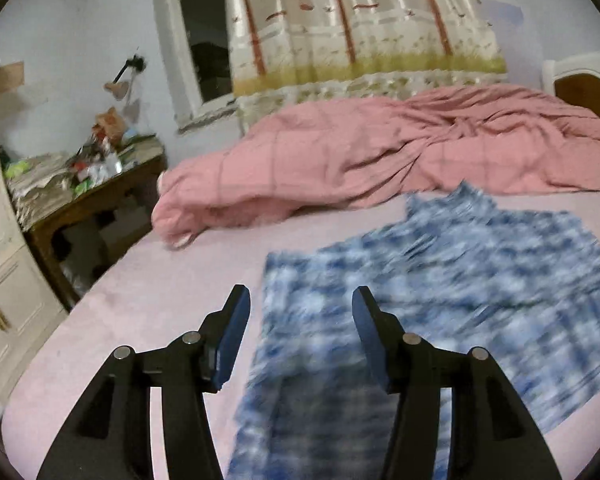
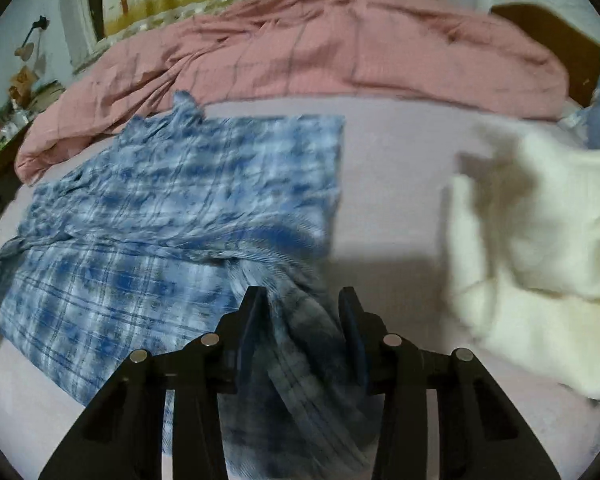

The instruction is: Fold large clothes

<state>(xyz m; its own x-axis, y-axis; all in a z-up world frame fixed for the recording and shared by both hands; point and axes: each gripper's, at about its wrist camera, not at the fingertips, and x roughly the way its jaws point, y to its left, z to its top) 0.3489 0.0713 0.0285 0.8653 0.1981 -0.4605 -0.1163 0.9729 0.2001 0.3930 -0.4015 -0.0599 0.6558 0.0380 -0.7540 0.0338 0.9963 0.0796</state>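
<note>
A blue plaid shirt lies spread on the pink bed sheet. My left gripper hovers open over the shirt's near left edge, and nothing sits between its fingers. In the right wrist view the shirt stretches away to the left. Its near right corner is bunched and drawn up between the fingers of my right gripper. The cloth fills the gap and touches both pads. Both views are blurred.
A crumpled pink duvet runs along the far side of the bed. A white garment lies to the right of the shirt. A cluttered wooden side table and a white chest of drawers stand left of the bed.
</note>
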